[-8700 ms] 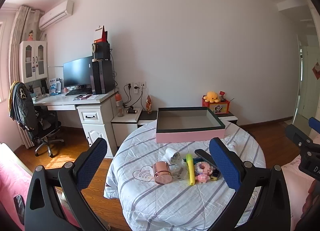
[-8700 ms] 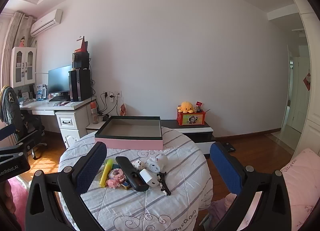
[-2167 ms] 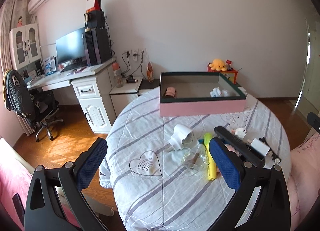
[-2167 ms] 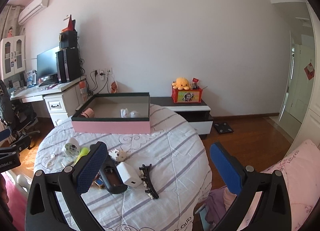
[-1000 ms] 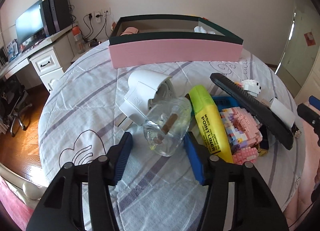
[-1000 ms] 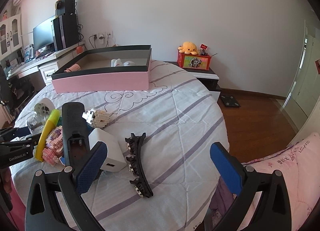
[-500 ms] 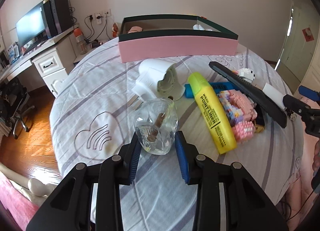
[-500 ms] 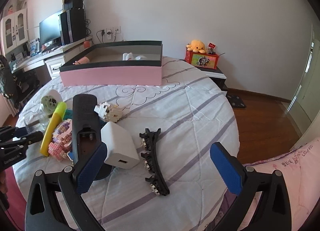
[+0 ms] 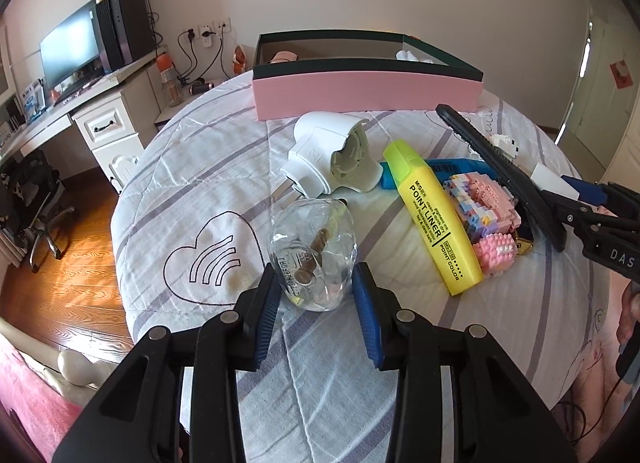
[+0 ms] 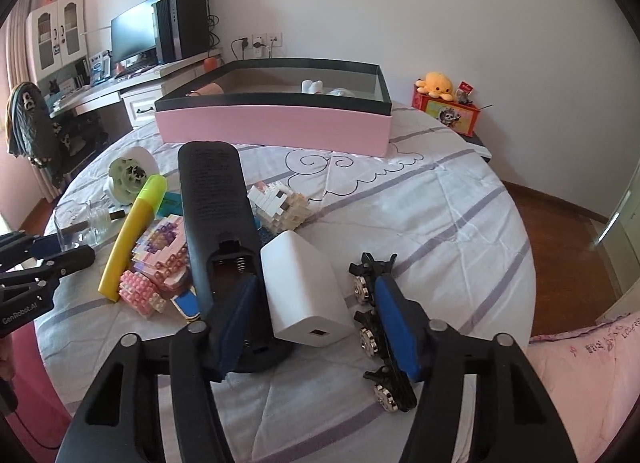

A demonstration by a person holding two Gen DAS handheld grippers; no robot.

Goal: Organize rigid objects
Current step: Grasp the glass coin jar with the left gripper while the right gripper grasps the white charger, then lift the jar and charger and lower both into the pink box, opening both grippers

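From the left wrist, our left hand-held gripper, jaws just opened a little, pinches the clear faceted glass bottle on the quilted round bench; smooth glass could slip. From the right wrist, our right hand-held gripper, jaws just closing and not yet pressing, straddles the white cube charger; its fingers could snag the black remote or the black hair clip.

A home bedroom; a round bed with striped quilt fills the middle; behind it a white desk holds a monitor; left of the bed, wooden floor and an office chair.
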